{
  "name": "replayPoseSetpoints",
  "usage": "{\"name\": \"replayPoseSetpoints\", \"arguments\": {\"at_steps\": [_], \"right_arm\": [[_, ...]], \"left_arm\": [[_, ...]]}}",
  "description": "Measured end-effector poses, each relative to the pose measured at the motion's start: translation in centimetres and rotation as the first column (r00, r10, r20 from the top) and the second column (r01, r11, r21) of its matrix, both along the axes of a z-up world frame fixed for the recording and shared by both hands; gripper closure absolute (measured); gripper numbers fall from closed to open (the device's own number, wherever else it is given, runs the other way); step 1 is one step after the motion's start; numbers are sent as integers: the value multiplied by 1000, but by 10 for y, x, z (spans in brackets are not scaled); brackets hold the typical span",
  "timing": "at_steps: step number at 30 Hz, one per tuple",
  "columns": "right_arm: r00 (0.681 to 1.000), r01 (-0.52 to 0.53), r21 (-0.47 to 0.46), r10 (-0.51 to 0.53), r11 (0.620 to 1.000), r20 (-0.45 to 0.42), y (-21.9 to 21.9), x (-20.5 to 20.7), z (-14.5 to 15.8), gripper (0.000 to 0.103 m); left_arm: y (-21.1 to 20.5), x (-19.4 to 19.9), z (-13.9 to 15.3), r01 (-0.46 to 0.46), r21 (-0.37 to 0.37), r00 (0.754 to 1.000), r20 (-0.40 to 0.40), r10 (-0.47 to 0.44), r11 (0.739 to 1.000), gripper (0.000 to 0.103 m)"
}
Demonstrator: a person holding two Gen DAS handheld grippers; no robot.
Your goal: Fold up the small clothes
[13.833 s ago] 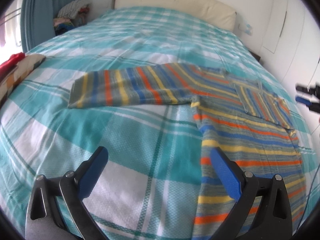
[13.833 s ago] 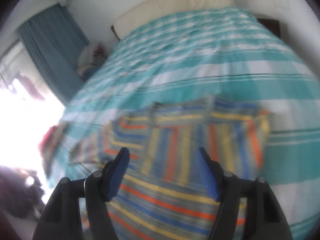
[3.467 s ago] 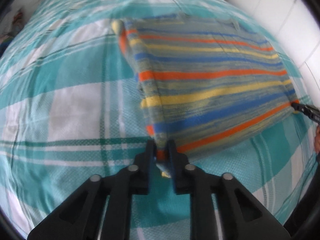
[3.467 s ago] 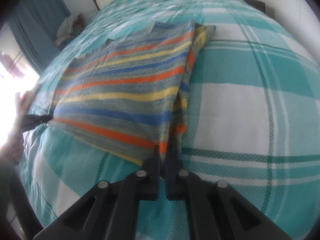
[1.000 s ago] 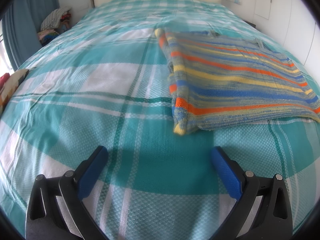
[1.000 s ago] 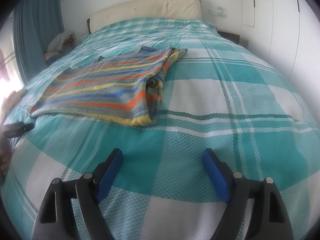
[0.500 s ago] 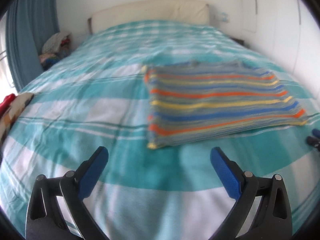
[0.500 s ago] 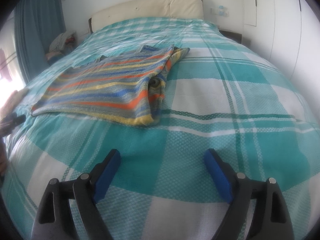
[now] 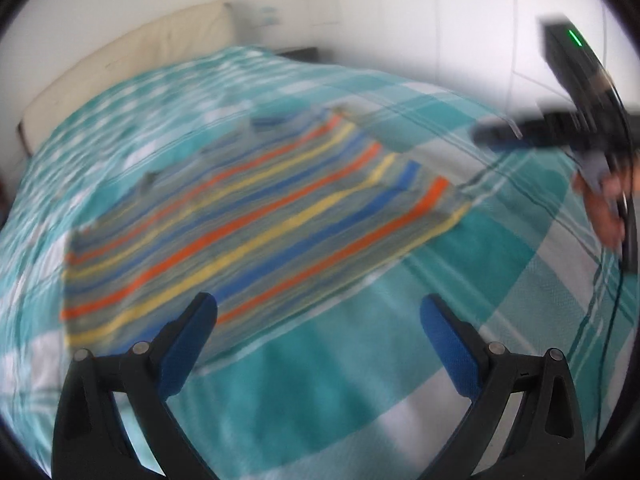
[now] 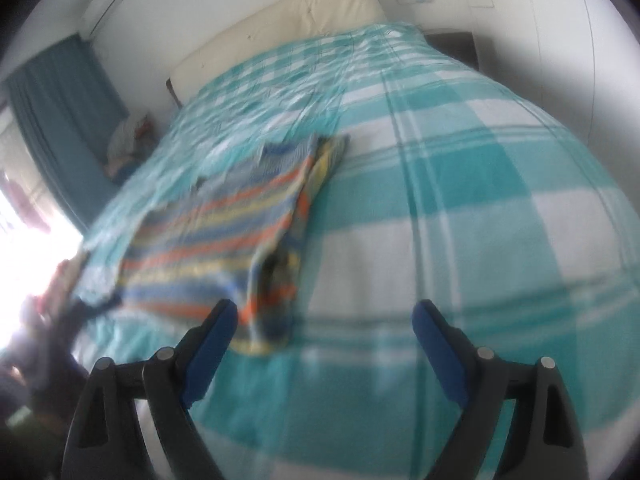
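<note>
Both grippers, left (image 9: 318, 320) and right (image 10: 324, 326), now off the folded striped sweater (image 9: 248, 216), fingers wide apart, empty.

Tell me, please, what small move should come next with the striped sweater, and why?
Probably bring both open grippers, left and right, down to the striped sweater's near edge: it lies flat, only partly folded, on the bed, and neither holds anything.

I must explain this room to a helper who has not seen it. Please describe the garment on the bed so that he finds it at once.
Look at the big bed with the teal and white checked cover. On it lies one folded striped garment, flat, touched by neither gripper. Its orange, yellow and blue stripes on grey set it apart from the cover.
</note>
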State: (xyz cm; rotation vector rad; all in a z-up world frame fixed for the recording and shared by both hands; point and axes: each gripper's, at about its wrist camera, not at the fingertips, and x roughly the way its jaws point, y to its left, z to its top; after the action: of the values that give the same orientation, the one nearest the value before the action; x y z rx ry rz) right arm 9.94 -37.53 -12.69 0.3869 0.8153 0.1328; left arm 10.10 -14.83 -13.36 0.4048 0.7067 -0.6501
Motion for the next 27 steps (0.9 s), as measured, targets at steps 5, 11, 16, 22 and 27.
{"name": "replayPoseSetpoints", "arguments": {"at_steps": [5,11,16,22,27], "right_arm": [[986,-99,175,121,980,-117,-21,94,-5,16],[959,-136,241,189,961,-213,2,186,-30,46],[969,-171,112,188,979,-158,34,200,-3,95],[948,-316,132,319,939,-2,118,202,65,95],[899,-437,120,438,891,22,227,220,80,95]], "left_arm": [[-57,4,-6,72,63,997,31,-74,995,2],[-94,13,-19,140,37,990,-38,-138,989,93],[-33,18,13,27,-174,997,-69,-40,984,97],[100,24,55,-207,-365,975,-154,160,908,97],[192,27,47,-402,-390,912,-254,323,829,99]]}}
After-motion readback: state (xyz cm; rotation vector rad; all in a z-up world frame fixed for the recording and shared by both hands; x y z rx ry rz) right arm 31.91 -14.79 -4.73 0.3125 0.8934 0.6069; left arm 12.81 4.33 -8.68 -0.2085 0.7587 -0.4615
